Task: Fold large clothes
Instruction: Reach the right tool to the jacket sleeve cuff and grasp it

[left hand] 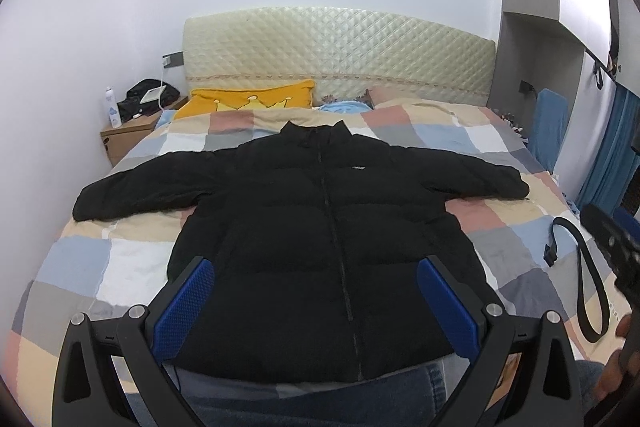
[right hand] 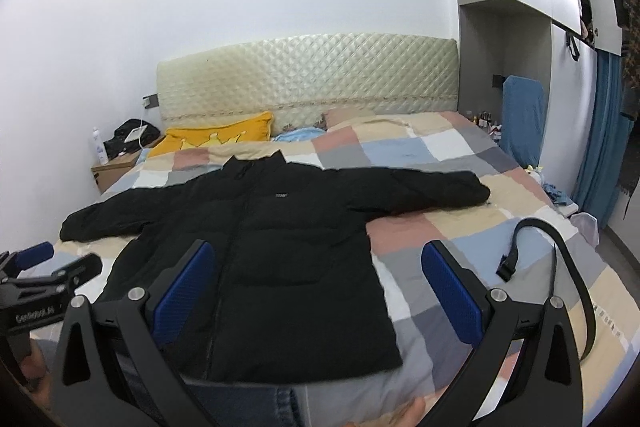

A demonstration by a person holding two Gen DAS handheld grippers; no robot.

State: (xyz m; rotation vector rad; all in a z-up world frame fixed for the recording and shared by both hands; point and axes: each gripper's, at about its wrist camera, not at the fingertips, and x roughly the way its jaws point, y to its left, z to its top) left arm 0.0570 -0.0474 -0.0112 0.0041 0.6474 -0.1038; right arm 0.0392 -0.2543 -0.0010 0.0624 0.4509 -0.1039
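A black puffer jacket (left hand: 320, 227) lies flat and face up on a bed covered by a checked quilt (left hand: 132, 267) in pastel squares, its zip closed, collar toward the quilted headboard (left hand: 340, 51) and both sleeves spread out to the sides. The left tongs (left hand: 316, 303) hover above the jacket's lower hem with their blue-padded fingers wide apart, holding nothing. The right tongs (right hand: 318, 291) hover over the jacket's right lower corner, also spread wide and empty. A black strap (right hand: 560, 267) curls on the quilt to the right of the jacket. A yellow pillow (left hand: 248, 101) rests by the headboard.
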